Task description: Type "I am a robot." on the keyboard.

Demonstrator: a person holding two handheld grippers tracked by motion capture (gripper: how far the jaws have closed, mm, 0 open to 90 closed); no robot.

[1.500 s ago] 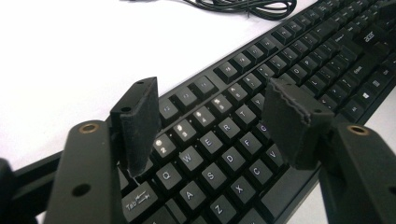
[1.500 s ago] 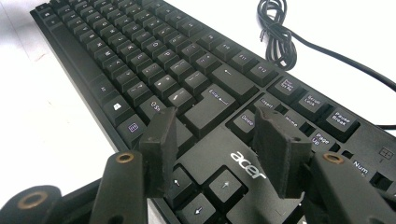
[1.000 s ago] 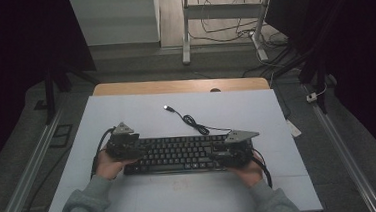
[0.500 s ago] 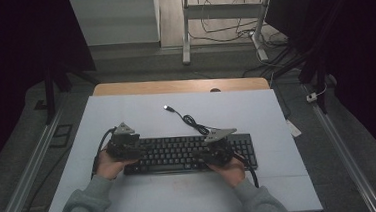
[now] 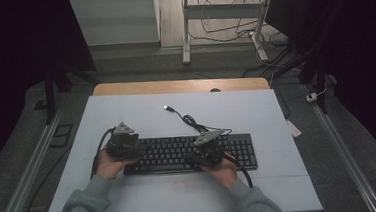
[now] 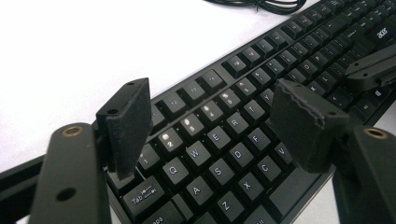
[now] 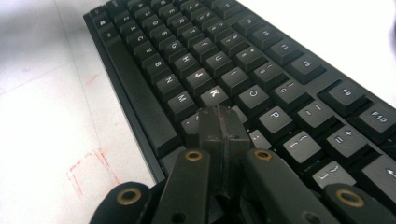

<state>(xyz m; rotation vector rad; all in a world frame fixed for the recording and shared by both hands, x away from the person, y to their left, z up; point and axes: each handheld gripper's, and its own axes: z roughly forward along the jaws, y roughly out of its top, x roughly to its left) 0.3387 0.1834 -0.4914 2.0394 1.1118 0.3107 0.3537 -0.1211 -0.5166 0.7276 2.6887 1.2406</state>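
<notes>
The right tongs [image 7: 219, 122] are pressing together, empty, tips hovering over matte keys near K. The left tongs [image 6: 224, 116] are standing spread above the number row. The keyboard [image 5: 189, 153], flat black plastic with white legends, is lying low and centre on the pale surface [image 5: 126, 115], its cable [image 5: 189, 120] curling up-frame.

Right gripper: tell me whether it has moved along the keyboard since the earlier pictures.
Yes. The right gripper has slid left along the keyboard, from its right end to its middle, fingers closing with nothing between.
</notes>
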